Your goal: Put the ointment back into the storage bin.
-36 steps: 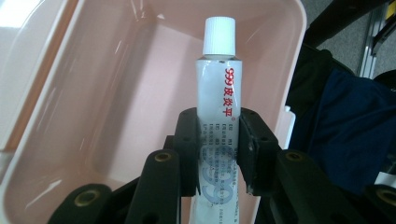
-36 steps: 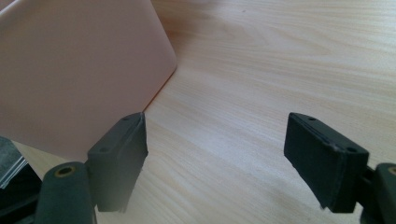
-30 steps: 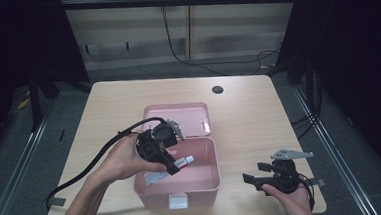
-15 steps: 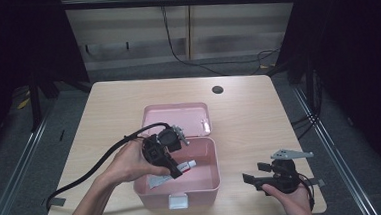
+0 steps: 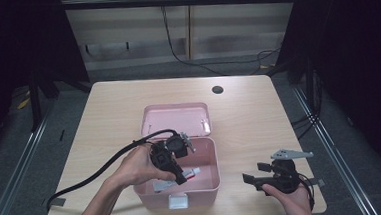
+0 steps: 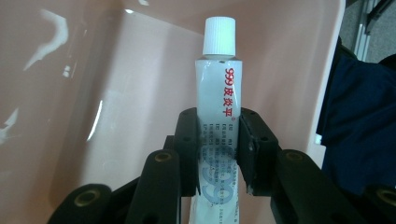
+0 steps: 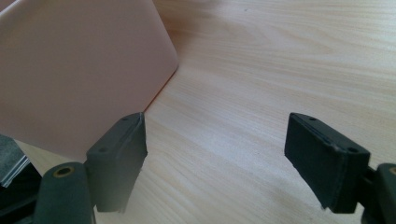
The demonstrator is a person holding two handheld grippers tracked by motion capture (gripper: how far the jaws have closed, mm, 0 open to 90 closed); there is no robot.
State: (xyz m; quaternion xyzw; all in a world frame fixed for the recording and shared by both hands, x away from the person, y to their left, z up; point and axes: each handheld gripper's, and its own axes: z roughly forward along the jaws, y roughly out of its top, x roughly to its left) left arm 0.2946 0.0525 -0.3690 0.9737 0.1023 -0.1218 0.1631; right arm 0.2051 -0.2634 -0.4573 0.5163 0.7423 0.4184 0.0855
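Left tongs (image 6: 218, 154): clamped on the ointment tube (image 6: 218, 98) at its lower half, the white cap pointing away from the jaws toward 12 o'clock in the left gripper view.
Tube position: held inside the pink storage box (image 5: 210, 184), above its floor and near the wall at 3 o'clock in the high view; in the high view the tube (image 5: 191, 173) is seen slanting out from under the left tongs (image 5: 180, 177).
Box: open on the worktop (image 5: 103, 113), with its lid (image 5: 176, 119) tipped back at 12 o'clock.
Right tongs (image 7: 224, 158): spread wide and empty, low over bare wood, with the box corner (image 7: 74, 70) at 10 o'clock in the right gripper view; in the high view the right tongs (image 5: 249, 179) are parked at 3 o'clock of the box.
Step in hand (a judgement): the tube is being either set down in the box or lifted from it; which of the two cannot be told.
Grip advice: the squeeze should be kept light, since a soft tube is easily creased.
Path advice: the cap should be kept off the wall, and the tube moved straight along the vertical so that the rim is not caught.
Support: the box may be steadied by the right tongs if it slides.
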